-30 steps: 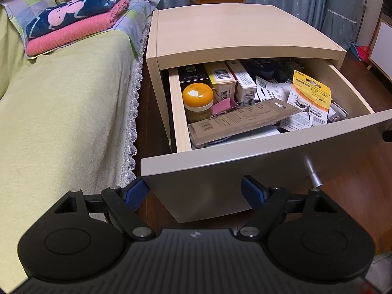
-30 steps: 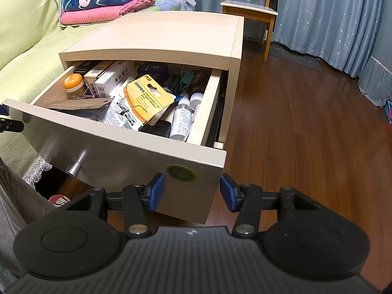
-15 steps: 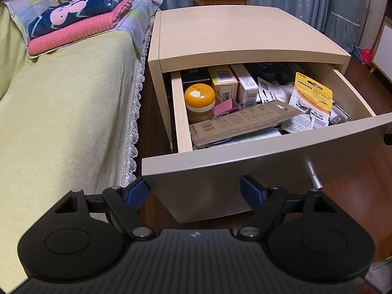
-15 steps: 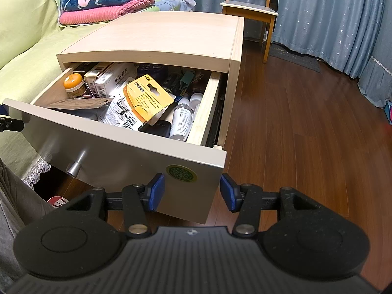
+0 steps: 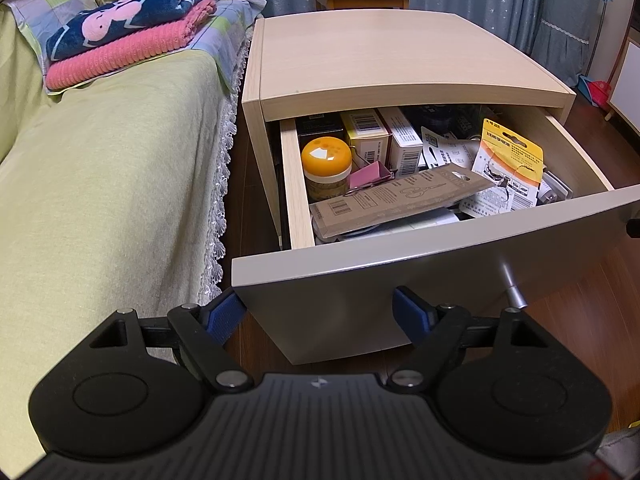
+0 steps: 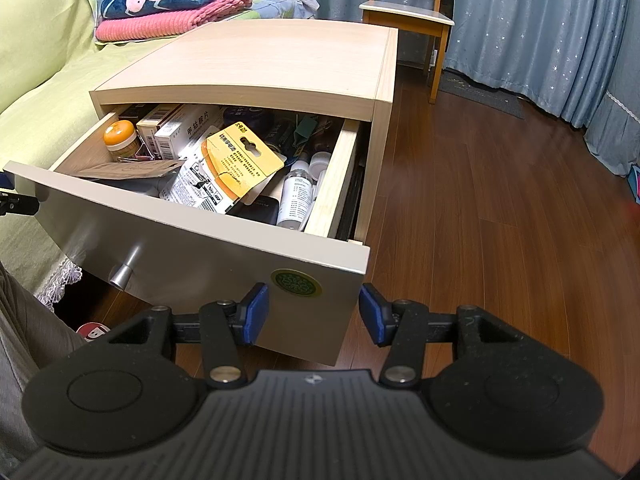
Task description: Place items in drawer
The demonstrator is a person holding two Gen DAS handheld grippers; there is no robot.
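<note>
Green bedspread (image 5: 100, 184) lies left of the pulled-out drawer (image 5: 400, 280), full of boxes and an orange-lidded jar (image 5: 326, 156). Left hand-held gripper (image 5: 320, 314) and right hand-held gripper (image 6: 314, 316) hover near its front, jaws apart, empty.

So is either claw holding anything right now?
No: the left claw and the right claw both stand open and empty in front of the drawer.

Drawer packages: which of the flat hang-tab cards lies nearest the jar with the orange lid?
The plain brown cardboard card, lying lengthwise beside the jar; the yellow-topped card sits farther right.
</note>
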